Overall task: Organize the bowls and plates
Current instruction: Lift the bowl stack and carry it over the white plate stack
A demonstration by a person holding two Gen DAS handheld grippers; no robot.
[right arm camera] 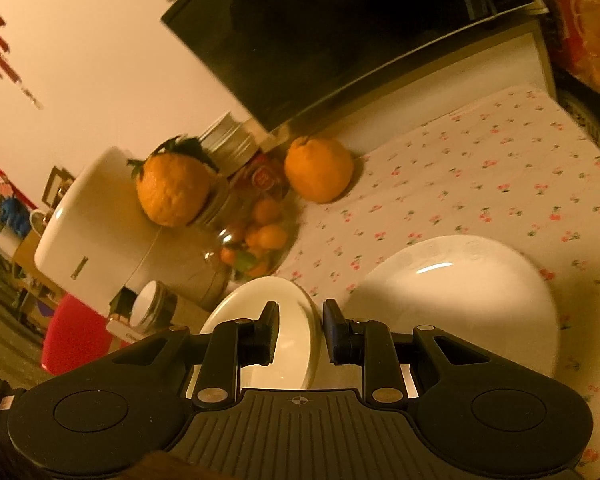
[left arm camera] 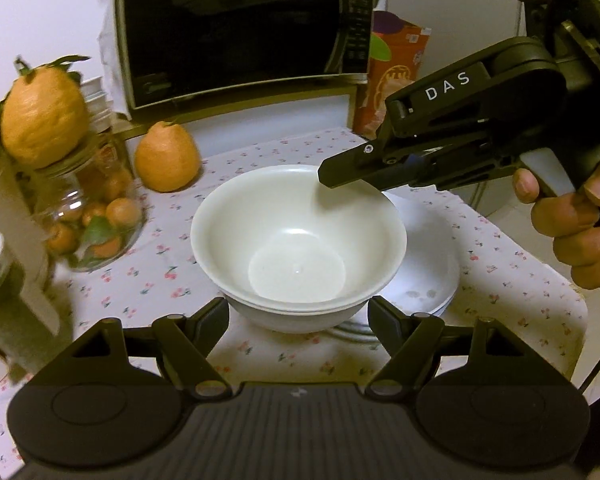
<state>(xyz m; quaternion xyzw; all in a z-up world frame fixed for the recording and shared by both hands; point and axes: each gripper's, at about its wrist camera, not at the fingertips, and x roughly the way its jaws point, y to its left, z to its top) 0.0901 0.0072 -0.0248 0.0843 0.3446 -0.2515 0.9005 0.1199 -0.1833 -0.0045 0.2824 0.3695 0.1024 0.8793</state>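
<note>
left wrist view: two nested white bowls (left arm camera: 298,240) sit mouth-up on the table (left arm camera: 512,280), which wears a cherry-print cloth. they rest partly over the edge of a stack of white plates (left arm camera: 432,276) just to their right. the left tool (left arm camera: 298,316) has its jaws wide apart, one on each side of the lower bowl's near wall, and i cannot tell if they touch it. nothing looks clamped. the right tool (left arm camera: 332,178) reaches in from the right, held by a hand (left arm camera: 576,228), its tip hanging over the far right of the bowl rim. behind stand a microwave (left arm camera: 236,28), a loose orange fruit (left arm camera: 167,157) and a glass jar of small oranges (left arm camera: 96,216) with another big fruit (left arm camera: 44,114) on its lid.

right wrist view: the right tool (right arm camera: 300,332) has its jaws close together astride the thin rim of a white bowl (right arm camera: 268,320), one inside, one outside. the picture does not settle whether the pads press it. a white plate (right arm camera: 456,296) lies flat just to the right.

handling, as a judgement: glazed ceramic, so stiff, fairly heavy, slick and chippable. the rim is the natural hold, pinched inner wall to outer wall. the bowls are round with no long axis. their openings point straight up, and lifting should keep them level so the nested one does not slide.
</note>
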